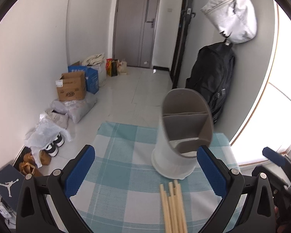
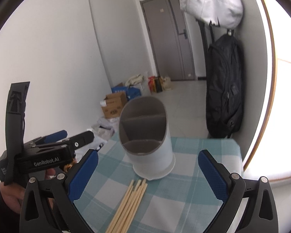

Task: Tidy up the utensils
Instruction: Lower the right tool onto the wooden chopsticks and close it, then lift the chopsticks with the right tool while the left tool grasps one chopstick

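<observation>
We are in a home, in the hall by the front door (image 1: 134, 23). Shoes (image 1: 54, 145) and cardboard boxes (image 1: 71, 87) sit on the floor along the white wall. A black backpack (image 1: 213, 81) and a white bag (image 1: 232, 13) hang on the other wall (up on hooks, we think). A small table wears a blue checked cloth (image 1: 124, 155).

Chopsticks (image 2: 129, 203) beside utensil holder (image 2: 147, 136)

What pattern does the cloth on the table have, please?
The tablecloth is a teal-and-white check, clearest in the right wrist view.
</observation>
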`<control>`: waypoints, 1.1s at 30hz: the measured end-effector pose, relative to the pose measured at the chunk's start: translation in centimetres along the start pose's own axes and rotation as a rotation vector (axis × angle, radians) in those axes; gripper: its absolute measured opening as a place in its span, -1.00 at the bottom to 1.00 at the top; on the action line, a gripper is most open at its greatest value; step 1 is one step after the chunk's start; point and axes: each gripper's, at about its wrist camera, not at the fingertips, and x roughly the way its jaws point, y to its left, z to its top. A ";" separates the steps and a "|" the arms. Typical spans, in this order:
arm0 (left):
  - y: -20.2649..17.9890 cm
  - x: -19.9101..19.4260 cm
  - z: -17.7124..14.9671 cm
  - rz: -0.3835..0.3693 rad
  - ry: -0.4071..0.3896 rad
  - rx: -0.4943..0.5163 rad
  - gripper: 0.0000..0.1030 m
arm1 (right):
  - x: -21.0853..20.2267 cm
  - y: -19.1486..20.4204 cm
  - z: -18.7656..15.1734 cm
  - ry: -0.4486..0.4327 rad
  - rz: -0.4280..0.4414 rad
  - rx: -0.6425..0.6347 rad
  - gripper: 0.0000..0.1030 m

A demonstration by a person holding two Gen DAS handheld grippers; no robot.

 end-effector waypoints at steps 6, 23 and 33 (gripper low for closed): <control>2.5 1.6 -0.3 0.036 0.082 -0.052 0.99 | 3.9 -0.5 -1.4 0.198 0.031 0.073 0.78; 5.8 4.1 -1.9 0.094 0.285 -0.100 0.99 | 13.0 0.7 -5.8 0.608 0.054 0.122 -0.26; 6.6 4.5 -1.9 0.071 0.290 -0.110 0.99 | 13.3 0.8 -5.3 0.623 -0.008 0.082 -0.87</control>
